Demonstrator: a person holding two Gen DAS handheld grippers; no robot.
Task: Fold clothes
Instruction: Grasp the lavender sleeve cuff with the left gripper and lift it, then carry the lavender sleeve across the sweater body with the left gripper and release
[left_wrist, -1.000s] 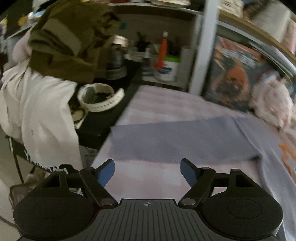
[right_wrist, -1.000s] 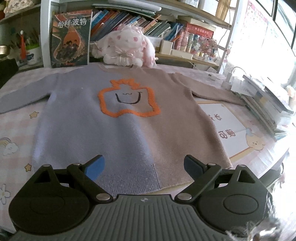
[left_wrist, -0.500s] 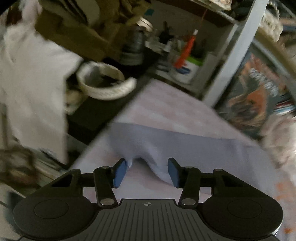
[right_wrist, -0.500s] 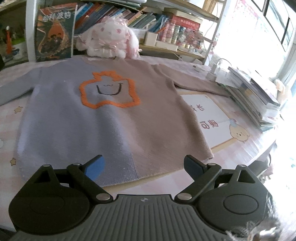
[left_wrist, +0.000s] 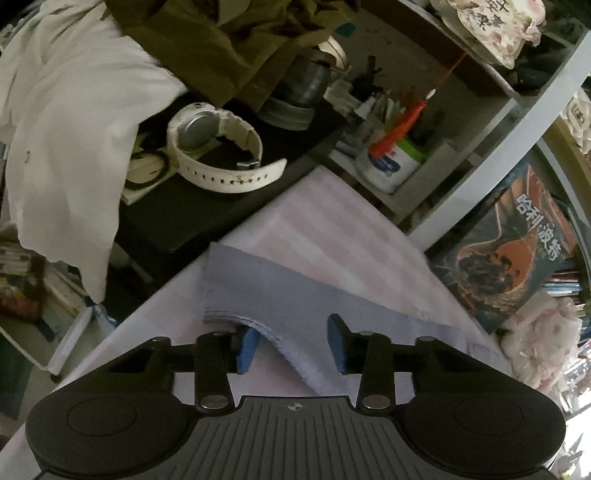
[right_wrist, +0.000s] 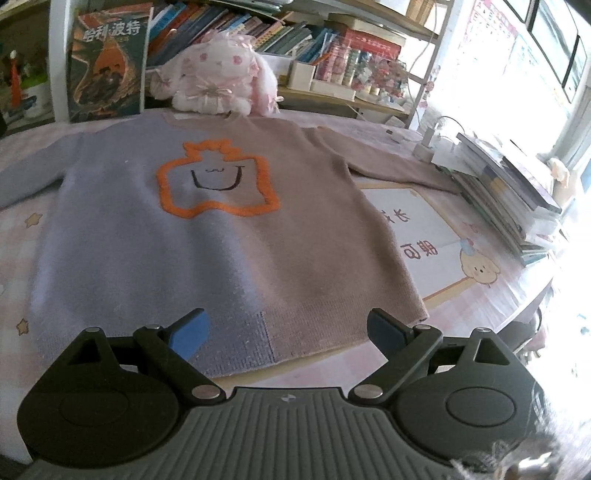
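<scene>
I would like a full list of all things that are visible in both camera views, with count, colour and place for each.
sweater: one, blue and beige with an orange outline figure, spread flat on the table
sleeve: one, blue, lying between the left gripper's fingers
table: one, pink checked cover, under the sweater
plush toy: one, pink and white, behind the sweater's collar
book: one, dark cover, upright beside the plush toy
book stack: one, mixed colours, on the table's right edge
watch: one, white, on a dark surface left of the table
white garment: one, hanging at far left
olive garment: one, above the watch
left gripper: one, black with blue pads, closing around the sleeve
right gripper: one, black with blue pads, open above the sweater's hem
</scene>
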